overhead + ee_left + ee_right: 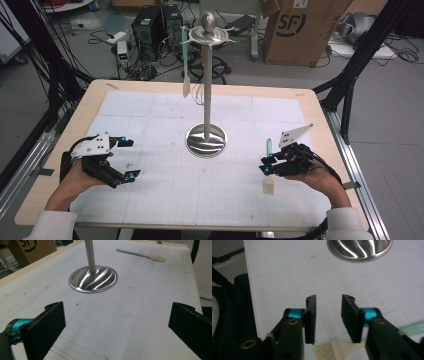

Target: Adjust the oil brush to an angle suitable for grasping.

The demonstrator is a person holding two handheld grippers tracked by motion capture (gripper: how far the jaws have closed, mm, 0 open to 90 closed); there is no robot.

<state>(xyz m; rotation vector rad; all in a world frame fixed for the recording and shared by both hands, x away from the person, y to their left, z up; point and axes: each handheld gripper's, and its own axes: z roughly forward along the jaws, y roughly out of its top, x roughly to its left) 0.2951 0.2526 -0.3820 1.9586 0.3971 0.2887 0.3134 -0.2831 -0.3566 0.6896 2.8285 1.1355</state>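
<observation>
Brushwork on the near right of the table: a pastry brush (269, 170) with a mint-green handle and pale bristles lies flat on the white gridded mat (165, 195), handle pointing away, bristles toward the person. Right gripper (267, 165) sits right on top of it, held low in the right hand (320, 176). From the right gripper view the brush (342, 346) passes under the jaws, bristle end poking out at the near edge, green handle trailing off to the right. Jaws are narrowed to a small gap, but the pads hang above the brush with bare mat between them, not pinching it.

Over on the near left, the left gripper (127, 159) rests low over the mat in the left hand (75, 182), jaws spread wide with nothing between them. Its own view shows the two black pads far apart at either side of the picture, open mat in the middle.

Centre stage, a steel stand (207, 90) rises from a round polished base (206, 141), with a ball on top. A second brush (185, 60), same green handle, hangs from the stand's top ring, bristles down. In the left gripper view the base (93, 279) gleams ahead and the brush on the mat (141, 255) lies far beyond it.
</observation>
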